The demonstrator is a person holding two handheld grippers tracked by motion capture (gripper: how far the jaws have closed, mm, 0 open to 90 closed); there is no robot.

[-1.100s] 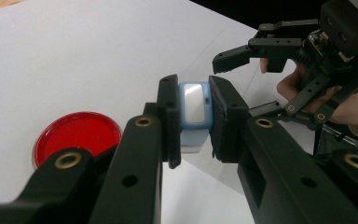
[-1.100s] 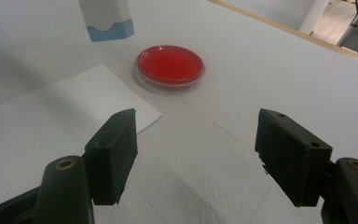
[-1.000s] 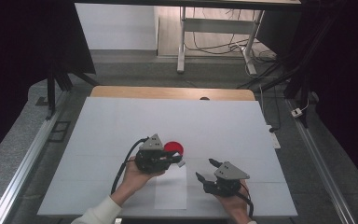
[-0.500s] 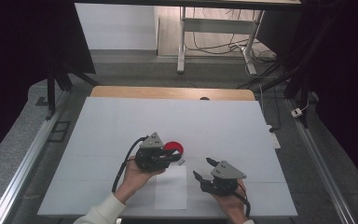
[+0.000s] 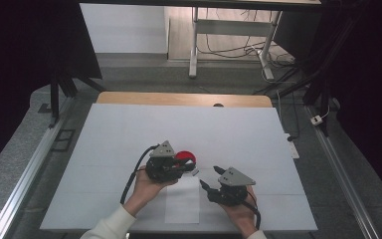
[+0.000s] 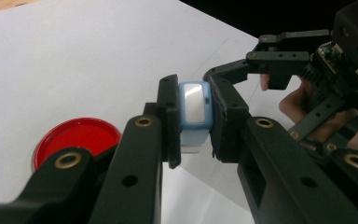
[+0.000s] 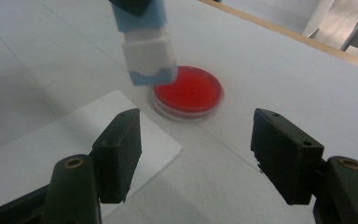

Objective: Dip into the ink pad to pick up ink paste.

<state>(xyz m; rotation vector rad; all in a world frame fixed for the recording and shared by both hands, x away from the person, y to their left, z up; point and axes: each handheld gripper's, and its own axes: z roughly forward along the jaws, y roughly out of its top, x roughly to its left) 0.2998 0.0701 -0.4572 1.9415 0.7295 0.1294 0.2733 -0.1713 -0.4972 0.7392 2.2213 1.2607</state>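
**Slip risk while the blue-and-white piece hangs between two claws**

The left claw [image 6: 195, 122] is closed tight on a small blue-and-white block [image 6: 195, 109], its jaws pressing the two narrow blue sides. In the right gripper view the block's white part hangs below the blue, free in the air and off the bench [image 5: 129, 129]. The grip looks shallow, taken near the jaw tips, so a twist of the hand could let the piece rotate or drop.

Just beyond and below the left claw lies a red dish [image 7: 189, 92], flat on the bench. If the block fell, it would likely land on or beside the dish and could knock it or foul its contents.

Facing the left claw, a little apart, the right claw [image 7: 196, 154] stands wide open and holds nothing. The block hangs ahead of it, nearer its left jaw than its middle. Closing from this offset, it might catch only a corner and push the piece askew in the left claw's hold.

A white paper sheet [image 7: 37, 154] lies under the right claw; a low jaw could drag it.
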